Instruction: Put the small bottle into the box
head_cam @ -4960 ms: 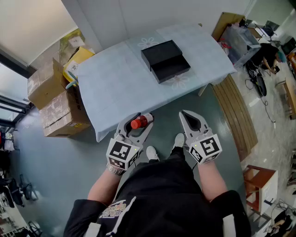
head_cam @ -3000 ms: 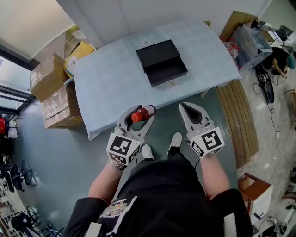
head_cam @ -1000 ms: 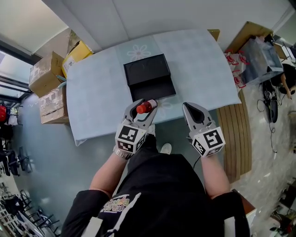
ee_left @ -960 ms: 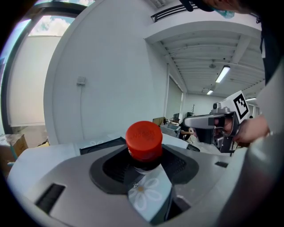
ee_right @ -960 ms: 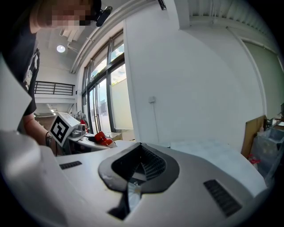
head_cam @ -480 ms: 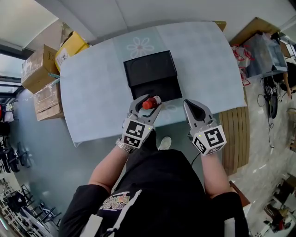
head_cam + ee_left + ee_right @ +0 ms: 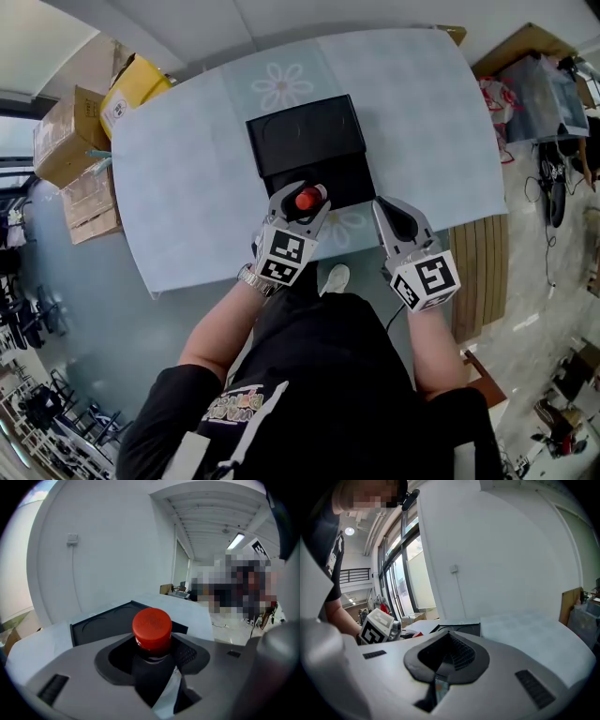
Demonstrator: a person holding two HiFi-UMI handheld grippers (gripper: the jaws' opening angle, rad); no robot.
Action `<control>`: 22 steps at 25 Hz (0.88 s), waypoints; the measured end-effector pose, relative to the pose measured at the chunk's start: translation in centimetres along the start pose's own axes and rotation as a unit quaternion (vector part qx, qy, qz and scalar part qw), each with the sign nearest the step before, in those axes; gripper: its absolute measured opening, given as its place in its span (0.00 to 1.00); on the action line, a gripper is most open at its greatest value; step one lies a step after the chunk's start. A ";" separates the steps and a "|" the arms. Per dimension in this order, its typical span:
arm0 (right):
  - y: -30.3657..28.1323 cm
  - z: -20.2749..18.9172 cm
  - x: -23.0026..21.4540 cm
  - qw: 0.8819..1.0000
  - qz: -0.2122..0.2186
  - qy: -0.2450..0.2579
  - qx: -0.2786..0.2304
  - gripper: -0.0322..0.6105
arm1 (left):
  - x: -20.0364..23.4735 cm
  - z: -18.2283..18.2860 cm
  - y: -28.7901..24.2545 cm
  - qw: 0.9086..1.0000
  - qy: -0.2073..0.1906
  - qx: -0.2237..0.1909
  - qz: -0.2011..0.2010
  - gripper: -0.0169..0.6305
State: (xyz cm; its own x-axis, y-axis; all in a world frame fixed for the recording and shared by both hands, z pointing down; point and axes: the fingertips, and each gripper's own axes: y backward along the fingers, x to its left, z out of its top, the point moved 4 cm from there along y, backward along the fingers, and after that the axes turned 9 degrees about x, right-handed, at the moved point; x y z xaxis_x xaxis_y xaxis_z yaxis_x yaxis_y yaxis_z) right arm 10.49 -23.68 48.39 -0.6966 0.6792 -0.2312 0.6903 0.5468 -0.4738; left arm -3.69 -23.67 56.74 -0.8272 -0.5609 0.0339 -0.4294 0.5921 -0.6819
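Now the bottle [image 7: 308,198] is gripped by the left tongs [image 7: 305,194] at the box's [image 7: 305,136] 6 o'clock edge; the right tongs [image 7: 395,212] are closed, empty, at 4 o'clock.

Grey floor [image 7: 112,314], white wall [image 7: 234,19] — stacked cardboard boxes [image 7: 61,141]

The box [image 7: 305,136] lies at the middle of the table [image 7: 187,159]. The small bottle [image 7: 307,198] sits between the left gripper's [image 7: 300,193] jaws, over the box's near part. The right gripper [image 7: 396,208] is to its right, over the table's near edge. Cardboard boxes [image 7: 66,141] stand left of the table.
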 end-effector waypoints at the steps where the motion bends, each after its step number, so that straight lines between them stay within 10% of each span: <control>1: -0.2 -0.2 -0.2 1.000 -0.001 -0.004 0.001 0.06 | 0.2 -0.2 -0.5 1.000 -0.001 0.009 0.001 0.37; 22: -0.4 -2.2 -2.3 0.998 -0.033 -0.050 0.005 0.06 | 0.2 -2.2 -6.0 0.993 -0.049 0.102 -0.008 0.37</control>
State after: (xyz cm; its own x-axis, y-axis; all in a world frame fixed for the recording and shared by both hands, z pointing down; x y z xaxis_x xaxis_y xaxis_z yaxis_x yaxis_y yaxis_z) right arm 12.24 -24.33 50.98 -0.7564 0.5897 -0.2832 0.6414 0.5834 -0.4982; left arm -2.09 -26.11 62.43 -0.7771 -0.6291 -0.0183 -0.3514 0.4578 -0.8167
